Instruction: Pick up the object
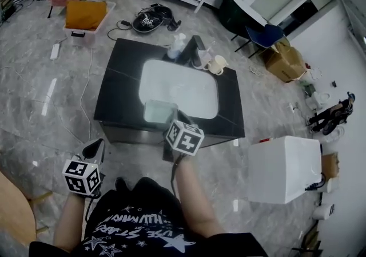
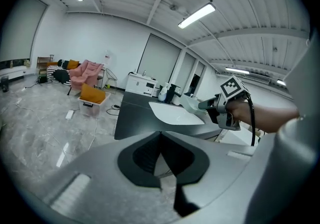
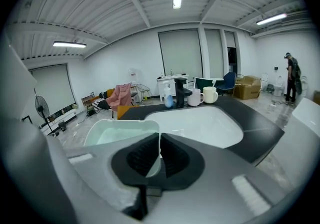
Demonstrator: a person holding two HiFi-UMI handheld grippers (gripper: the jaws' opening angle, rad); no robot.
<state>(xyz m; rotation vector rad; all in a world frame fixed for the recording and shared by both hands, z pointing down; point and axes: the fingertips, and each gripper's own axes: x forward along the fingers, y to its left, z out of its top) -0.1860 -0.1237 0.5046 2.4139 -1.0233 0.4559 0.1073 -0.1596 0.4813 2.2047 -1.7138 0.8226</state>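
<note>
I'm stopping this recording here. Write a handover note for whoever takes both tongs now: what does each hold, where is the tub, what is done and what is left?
Right tongs: shut on the near wall of the tub; the thin wall stands between the pads.
Left tongs: shut, empty, held low over the floor, off the front left corner of the counter.
Tub: pale, see-through, nothing visible inside. It is at the counter's front edge, in front of the sink, and seems just off the surface.
Done: grip made; lift apparently begun.
Left: raise the tub clear and hold it level.
</note>
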